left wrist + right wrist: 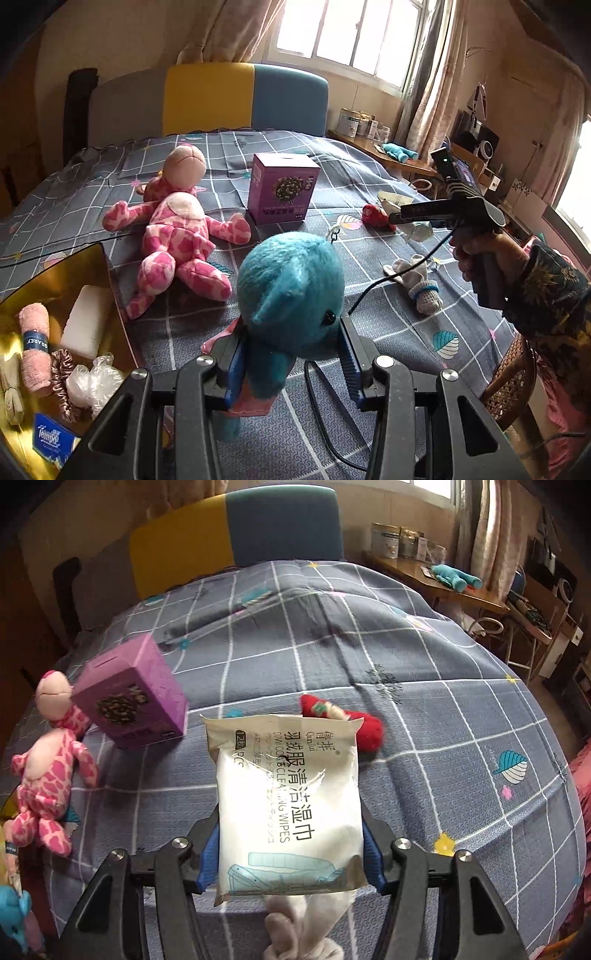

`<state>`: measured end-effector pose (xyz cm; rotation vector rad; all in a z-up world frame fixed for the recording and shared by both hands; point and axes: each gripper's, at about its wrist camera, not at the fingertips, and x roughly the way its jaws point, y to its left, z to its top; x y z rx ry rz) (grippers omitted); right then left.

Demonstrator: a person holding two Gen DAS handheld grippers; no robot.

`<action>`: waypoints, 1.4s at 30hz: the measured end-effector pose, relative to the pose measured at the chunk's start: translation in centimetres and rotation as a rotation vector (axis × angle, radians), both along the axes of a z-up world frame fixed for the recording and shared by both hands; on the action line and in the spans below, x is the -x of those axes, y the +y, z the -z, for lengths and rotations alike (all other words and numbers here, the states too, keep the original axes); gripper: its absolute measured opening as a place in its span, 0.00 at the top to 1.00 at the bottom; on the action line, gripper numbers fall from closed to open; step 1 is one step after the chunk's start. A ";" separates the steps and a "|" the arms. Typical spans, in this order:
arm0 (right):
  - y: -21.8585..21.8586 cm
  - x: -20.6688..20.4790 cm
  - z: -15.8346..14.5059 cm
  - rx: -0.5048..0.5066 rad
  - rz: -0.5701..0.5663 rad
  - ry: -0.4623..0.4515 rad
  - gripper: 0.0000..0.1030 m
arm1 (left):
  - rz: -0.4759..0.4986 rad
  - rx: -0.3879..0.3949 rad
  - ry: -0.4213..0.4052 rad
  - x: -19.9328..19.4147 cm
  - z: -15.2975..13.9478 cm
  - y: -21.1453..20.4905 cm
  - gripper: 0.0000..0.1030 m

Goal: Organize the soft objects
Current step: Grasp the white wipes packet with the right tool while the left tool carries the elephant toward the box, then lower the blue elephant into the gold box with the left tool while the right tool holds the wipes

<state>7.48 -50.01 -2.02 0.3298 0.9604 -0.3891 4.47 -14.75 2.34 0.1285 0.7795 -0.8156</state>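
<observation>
Blue plush toy (291, 291) is pinched in the left tool (291, 354), pads pressed into its neck, head sticking up, above the bed (388, 177) and just right of the gold box (55, 280). The box already holds a pink rolled towel (35, 343), a white block (86, 321) and a tissue pack (51, 443). Right tool (291, 834) clamps a pack of wet wipes (288, 805) across its width, lifted off the bed, on the far side of the blue toy from the box; socks (303, 930) lie under it.

Step in hand, likely: carry both items to the box. Do it well by bringing each over an empty patch of the box, lowering before letting go, one hand at a time so cables don't cross.

Toy looks fuzzy, teal, round-headed, with a small black eye and pink cloth at the body; squashes easily. Pink spotted plush (177, 240), purple carton (282, 188) and red toy (375, 216) remain on the bed beyond the box.
</observation>
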 end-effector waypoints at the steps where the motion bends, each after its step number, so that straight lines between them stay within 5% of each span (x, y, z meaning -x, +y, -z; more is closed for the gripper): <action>1: 1.1 0.3 -0.4 -0.014 -0.029 -0.008 0.40 | -0.014 0.002 -0.001 -0.1 -0.1 0.4 0.57; 6: 8.4 0.9 -0.2 -0.046 -0.199 -0.009 0.40 | -0.106 0.011 0.006 -0.9 -0.6 2.8 0.57; 13: 15.5 2.0 5.8 -0.065 -0.311 0.124 0.40 | -0.298 -0.002 -0.004 -2.1 -1.2 7.8 0.57; 16: 16.0 2.6 7.8 -0.079 -0.295 0.135 0.40 | -0.377 -0.022 -0.011 -2.4 -1.2 10.0 0.57; 29: 17.2 3.5 7.8 0.007 -0.262 0.101 0.39 | -0.599 -0.092 -0.038 -2.5 -0.4 17.1 0.56; 42: 17.6 4.9 7.8 0.033 -0.227 0.042 0.39 | -0.708 -0.134 -0.024 -2.8 1.0 20.6 0.55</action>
